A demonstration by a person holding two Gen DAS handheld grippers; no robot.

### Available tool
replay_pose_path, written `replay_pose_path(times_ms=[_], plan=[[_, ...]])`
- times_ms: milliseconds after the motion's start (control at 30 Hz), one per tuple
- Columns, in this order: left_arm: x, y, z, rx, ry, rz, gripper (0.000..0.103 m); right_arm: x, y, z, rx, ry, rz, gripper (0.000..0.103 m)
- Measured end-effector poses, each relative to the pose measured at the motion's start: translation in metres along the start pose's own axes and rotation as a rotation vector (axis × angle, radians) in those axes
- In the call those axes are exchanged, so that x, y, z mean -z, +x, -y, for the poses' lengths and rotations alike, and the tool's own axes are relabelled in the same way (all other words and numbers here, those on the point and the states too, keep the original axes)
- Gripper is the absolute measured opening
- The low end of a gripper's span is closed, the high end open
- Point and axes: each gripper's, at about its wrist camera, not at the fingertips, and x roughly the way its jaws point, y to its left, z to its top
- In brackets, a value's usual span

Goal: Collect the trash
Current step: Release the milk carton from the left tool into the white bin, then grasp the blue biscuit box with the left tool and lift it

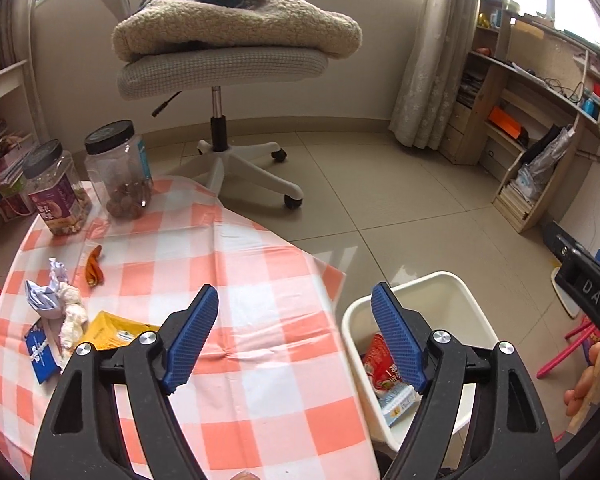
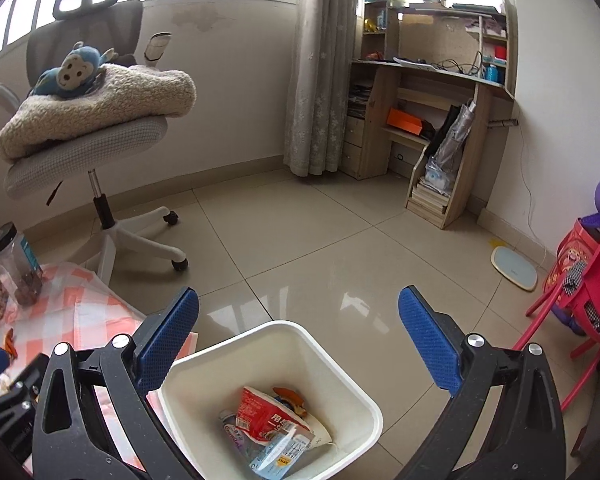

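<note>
A white trash bin point(image 2: 332, 364) stands on the floor by the table, with a red wrapper point(image 2: 260, 412) and other packets inside; it also shows in the left wrist view point(image 1: 476, 312). My right gripper point(image 2: 298, 312) is open and empty above the bin. My left gripper point(image 1: 296, 304) is open and empty over the right edge of the checked tablecloth point(image 1: 236, 264). On the table's left lie crumpled paper point(image 1: 46, 294), an orange peel point(image 1: 93, 266), a yellow packet point(image 1: 112, 330) and a blue wrapper point(image 1: 40, 354).
Two black-lidded jars point(image 1: 120, 168) stand at the table's far left corner. An office chair point(image 1: 224, 68) with a blanket and a blue plush monkey stands behind the table. A wooden shelf desk point(image 2: 432, 120) is by the far wall. A red child's chair point(image 2: 580, 304) stands at right.
</note>
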Motion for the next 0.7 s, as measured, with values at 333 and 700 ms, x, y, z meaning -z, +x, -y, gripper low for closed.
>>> replay_pose_path(times_ms=[333,700], plan=[[0.014,-0.007,-0.07,-0.111,-0.052,-0.006,0.082,0.014,-0.009,-0.075,-0.115,-0.138,-0.052,0.096],[0.031,-0.004,-0.164,-0.27,-0.173,-0.096,0.082,0.034,-0.016,-0.161,-0.232,-0.255,-0.12,0.096]])
